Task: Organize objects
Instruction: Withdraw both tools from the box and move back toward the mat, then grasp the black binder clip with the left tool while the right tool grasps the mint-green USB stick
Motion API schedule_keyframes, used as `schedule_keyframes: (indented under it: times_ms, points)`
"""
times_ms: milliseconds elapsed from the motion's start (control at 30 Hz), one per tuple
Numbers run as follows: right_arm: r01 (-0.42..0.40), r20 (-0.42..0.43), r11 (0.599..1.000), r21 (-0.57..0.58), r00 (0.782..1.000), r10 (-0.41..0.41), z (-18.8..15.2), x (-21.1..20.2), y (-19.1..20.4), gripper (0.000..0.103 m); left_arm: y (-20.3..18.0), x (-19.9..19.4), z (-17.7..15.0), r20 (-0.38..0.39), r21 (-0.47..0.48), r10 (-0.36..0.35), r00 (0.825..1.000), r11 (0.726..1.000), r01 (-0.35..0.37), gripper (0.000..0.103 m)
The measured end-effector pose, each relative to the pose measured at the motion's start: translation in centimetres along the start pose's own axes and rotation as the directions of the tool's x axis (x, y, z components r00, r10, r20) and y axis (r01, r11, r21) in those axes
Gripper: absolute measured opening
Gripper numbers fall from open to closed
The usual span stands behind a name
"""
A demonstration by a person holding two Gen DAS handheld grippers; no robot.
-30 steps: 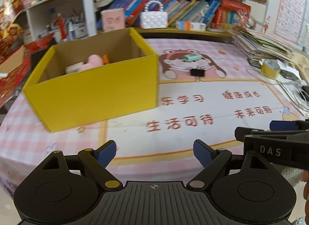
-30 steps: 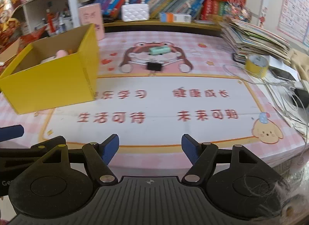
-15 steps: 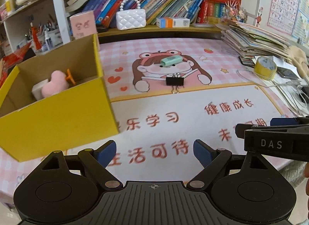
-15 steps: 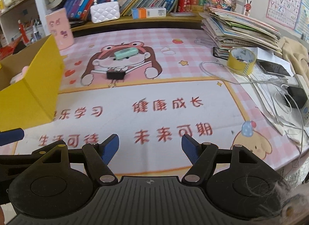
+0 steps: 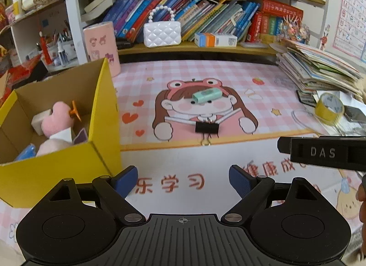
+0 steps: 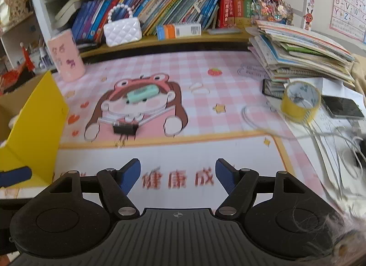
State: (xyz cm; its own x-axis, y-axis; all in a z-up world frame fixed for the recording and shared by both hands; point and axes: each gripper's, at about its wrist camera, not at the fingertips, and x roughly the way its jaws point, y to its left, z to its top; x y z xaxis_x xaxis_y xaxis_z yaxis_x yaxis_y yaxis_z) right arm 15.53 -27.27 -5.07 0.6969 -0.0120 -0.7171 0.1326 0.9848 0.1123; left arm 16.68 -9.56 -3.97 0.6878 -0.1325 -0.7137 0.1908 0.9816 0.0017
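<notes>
A mint-green eraser-like block [image 5: 207, 95] [image 6: 142, 92] lies on the cartoon girl printed on the pink desk mat [image 5: 263, 78]. Just in front of it sits a black binder clip [image 5: 206, 127] [image 6: 125, 129]. At the left stands a yellow cardboard box [image 5: 104, 115] [image 6: 37, 115] holding a pink plush [image 5: 58, 117] and other small items. My left gripper [image 5: 183, 180] is open and empty, well short of the clip. My right gripper [image 6: 178, 173] is open and empty too, nearer the mat's front. The right gripper's black body [image 5: 324, 152] shows at the right of the left wrist view.
A pink cartoon cup [image 5: 101, 46] stands behind the box. A stack of books [image 6: 302, 53], a yellow tape roll [image 6: 300, 101], a phone [image 6: 344, 107] and cables [image 6: 320, 133] crowd the right side. A shelf with books and a white purse [image 5: 162, 33] runs along the back.
Both grippers have moved to the right and forward over the mat. The yellow box has slid to the left of both views, and the eraser and clip look larger and closer.
</notes>
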Motion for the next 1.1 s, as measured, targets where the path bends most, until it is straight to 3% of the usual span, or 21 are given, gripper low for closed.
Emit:
schedule_keyframes:
  times_ms: [400, 700, 867, 967, 1100]
  points:
    - [-0.03, 0.047, 0.999, 0.018, 0.998, 0.029, 4.7, 3.4, -3.1, 0.07, -3.0, 4.8, 3.2, 0.016, -0.021, 0.003, 1.0, 1.0, -0.003, 0.081]
    - [-0.032, 0.045, 0.999, 0.01, 0.999, 0.032, 6.4, 4.9, -4.0, 0.07, -3.7, 10.6, 4.4, -0.028, -0.031, 0.011, 1.0, 0.999, -0.012, 0.08]
    - [-0.042, 0.026, 0.999, 0.001, 0.999, 0.041, 6.6, 5.7, -4.0, 0.07, -3.7, 12.8, 4.6, -0.055, -0.039, 0.011, 0.998, 0.999, -0.013, 0.074]
    - [-0.048, 0.025, 0.999, -0.012, 0.998, 0.049, 6.8, 6.1, -3.8, 0.07, -4.0, 13.5, 4.5, -0.062, -0.023, 0.013, 0.998, 1.0, -0.015, 0.062]
    - [-0.064, 0.026, 0.997, -0.037, 0.998, 0.065, 7.2, 6.8, -3.4, 0.072, -4.1, 13.6, 4.4, -0.04, -0.006, 0.02, 0.999, 1.0, -0.021, 0.039]
